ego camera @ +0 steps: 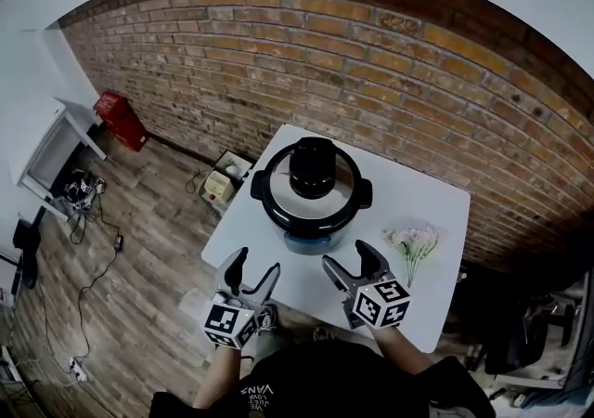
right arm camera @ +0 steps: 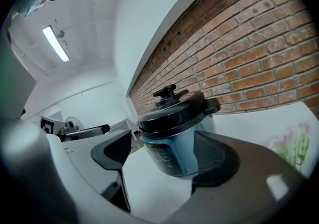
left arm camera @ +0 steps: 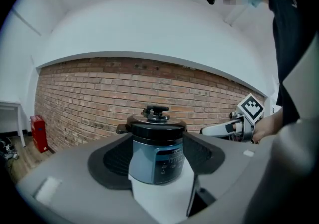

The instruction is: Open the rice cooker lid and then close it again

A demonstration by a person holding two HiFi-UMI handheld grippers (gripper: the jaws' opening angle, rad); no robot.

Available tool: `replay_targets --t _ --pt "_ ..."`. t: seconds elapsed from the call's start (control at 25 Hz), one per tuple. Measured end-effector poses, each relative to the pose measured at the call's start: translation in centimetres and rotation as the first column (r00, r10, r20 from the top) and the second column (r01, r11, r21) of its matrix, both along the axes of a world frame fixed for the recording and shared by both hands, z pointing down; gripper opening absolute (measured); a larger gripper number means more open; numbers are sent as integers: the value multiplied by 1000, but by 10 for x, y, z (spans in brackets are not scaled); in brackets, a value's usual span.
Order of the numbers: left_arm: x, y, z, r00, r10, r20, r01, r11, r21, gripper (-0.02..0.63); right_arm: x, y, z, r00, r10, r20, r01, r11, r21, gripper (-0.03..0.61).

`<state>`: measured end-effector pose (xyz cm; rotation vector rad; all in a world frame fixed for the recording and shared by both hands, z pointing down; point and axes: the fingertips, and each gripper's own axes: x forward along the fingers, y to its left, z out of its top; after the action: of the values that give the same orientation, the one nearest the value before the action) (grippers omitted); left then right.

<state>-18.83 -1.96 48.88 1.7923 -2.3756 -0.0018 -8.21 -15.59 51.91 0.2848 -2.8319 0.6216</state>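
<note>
With jaws spread wide and empty on left gripper [ego camera: 255, 265] and right gripper [ego camera: 348, 256], and cooker [left arm camera: 159, 161] ahead of both, untouched, lid [ego camera: 278, 191] shut: reach 1 forward over the knob [ego camera: 312, 167], pinch squarely, lift straight, bracing a side handle [ego camera: 365, 191] with the other.

Left gripper [ego camera: 256, 263] and right gripper [ego camera: 347, 255] side by side (jaws apart)
</note>
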Motion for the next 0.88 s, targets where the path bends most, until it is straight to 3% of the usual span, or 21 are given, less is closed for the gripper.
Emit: replay_targets --t 0.24,0.44,0.68,0.88 --pt "-40 -27 -8 984 176 18 -176 984 -5 290 -12 -9 -4 983 183 4 -183 983 -8 383" --pt "-65 -46 -17 945 323 45 -323 946 -4 290 -23 -9 -9 948 318 24 -318 948 -11 383" --pt "-86 -65 -27 870 484 94 -485 875 -15 290 -29 4 -15 894 445 56 -445 895 -17 382" --pt "-86 -89 -40 791 598 133 -601 799 -14 290 -24 18 -17 850 524 62 -524 852 -20 382"
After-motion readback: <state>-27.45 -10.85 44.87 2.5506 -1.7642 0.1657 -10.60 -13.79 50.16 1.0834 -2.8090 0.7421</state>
